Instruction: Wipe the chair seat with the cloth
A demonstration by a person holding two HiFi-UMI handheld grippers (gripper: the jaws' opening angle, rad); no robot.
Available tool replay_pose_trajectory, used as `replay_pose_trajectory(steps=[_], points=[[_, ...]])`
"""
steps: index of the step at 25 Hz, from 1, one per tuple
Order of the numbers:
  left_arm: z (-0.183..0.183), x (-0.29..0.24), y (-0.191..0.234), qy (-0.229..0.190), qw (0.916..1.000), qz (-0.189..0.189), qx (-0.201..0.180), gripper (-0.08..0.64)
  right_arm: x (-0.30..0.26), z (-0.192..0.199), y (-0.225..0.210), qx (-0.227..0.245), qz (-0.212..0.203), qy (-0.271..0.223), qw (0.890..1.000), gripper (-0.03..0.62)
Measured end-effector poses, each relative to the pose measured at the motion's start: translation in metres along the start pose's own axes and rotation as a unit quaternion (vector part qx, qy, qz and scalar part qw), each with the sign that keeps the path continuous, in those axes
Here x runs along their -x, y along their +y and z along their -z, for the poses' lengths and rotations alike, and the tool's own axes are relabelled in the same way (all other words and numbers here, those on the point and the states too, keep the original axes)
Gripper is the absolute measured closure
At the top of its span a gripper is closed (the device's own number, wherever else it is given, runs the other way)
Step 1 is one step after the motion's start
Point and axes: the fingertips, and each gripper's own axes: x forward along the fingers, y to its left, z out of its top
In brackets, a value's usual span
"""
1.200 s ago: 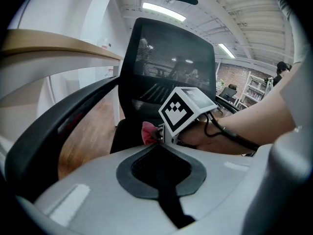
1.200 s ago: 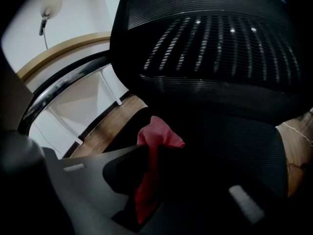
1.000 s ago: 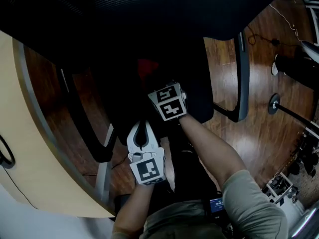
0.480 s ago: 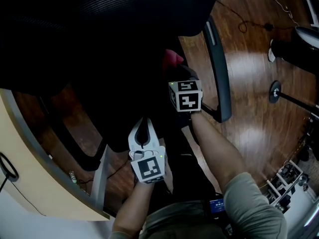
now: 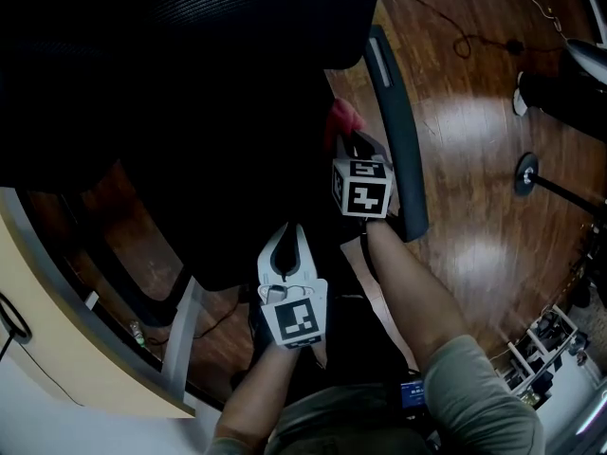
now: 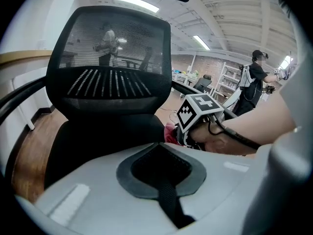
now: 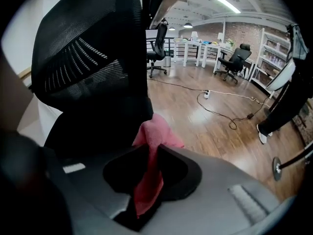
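The black office chair's seat (image 5: 237, 178) fills the middle of the head view, with its mesh backrest (image 6: 110, 67) beyond it. My right gripper (image 5: 346, 142) is shut on a pink-red cloth (image 5: 341, 117), which sits at the seat's right edge beside the grey armrest (image 5: 394, 131). In the right gripper view the cloth (image 7: 151, 141) runs between the jaws and bunches past their tips against the seat. My left gripper (image 5: 285, 230) hovers over the seat's near edge, jaws shut and holding nothing; its tips (image 6: 159, 143) meet over the seat (image 6: 98, 136).
A cream desk edge (image 5: 57, 349) curves along the left. Wooden floor (image 5: 474, 207) lies to the right, with a cable (image 5: 455, 27) and a round stand base (image 5: 524, 173). A person (image 6: 254, 82) stands far back by shelves, and other chairs (image 7: 234, 58) by desks.
My right gripper has carried the cloth rightward across the seat to its right edge by the armrest. The chair has turned in view. The left gripper has barely moved.
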Motion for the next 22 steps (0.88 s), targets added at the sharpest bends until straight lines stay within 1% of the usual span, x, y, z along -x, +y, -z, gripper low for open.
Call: replay_pose_trajectory(steps=[3,5,9,10,12,14,17,20,22], points=[[0.006,0.001,-0.002,0.004,1.0,-0.006,-0.001,0.555,-0.002,0.002,0.004,0.005,-0.003,-0.005,1.0,0.531],[0.012,0.006,0.001,0.005,0.9999,-0.013,-0.003,0.555,-0.004,0.003,0.004,0.014,0.003,-0.01,1.0,0.531],[0.023,0.019,0.025,0.01,0.9986,-0.045,0.028,0.555,0.001,-0.005,0.003,0.024,0.031,-0.025,0.999,0.531],[0.025,0.023,0.035,0.011,0.9978,-0.054,0.036,0.555,0.005,-0.008,0.009,0.025,0.032,-0.031,0.999,0.531],[0.026,0.032,0.056,0.007,0.9962,-0.073,0.047,0.555,0.013,-0.015,0.029,0.03,0.019,-0.044,0.998,0.531],[0.025,0.046,0.077,0.004,0.995,-0.088,0.047,0.555,0.022,-0.022,0.059,0.032,-0.008,-0.059,0.998,0.531],[0.026,0.071,0.104,-0.003,0.9927,-0.11,0.049,0.555,0.038,-0.02,0.126,0.045,-0.082,-0.072,0.993,0.531],[0.034,0.098,0.128,-0.005,0.9899,-0.131,0.054,0.555,0.053,-0.007,0.209,0.087,-0.162,-0.072,0.98,0.531],[0.042,0.115,0.14,-0.001,0.9878,-0.142,0.064,0.555,0.063,0.006,0.259,0.116,-0.204,-0.066,0.97,0.531]])
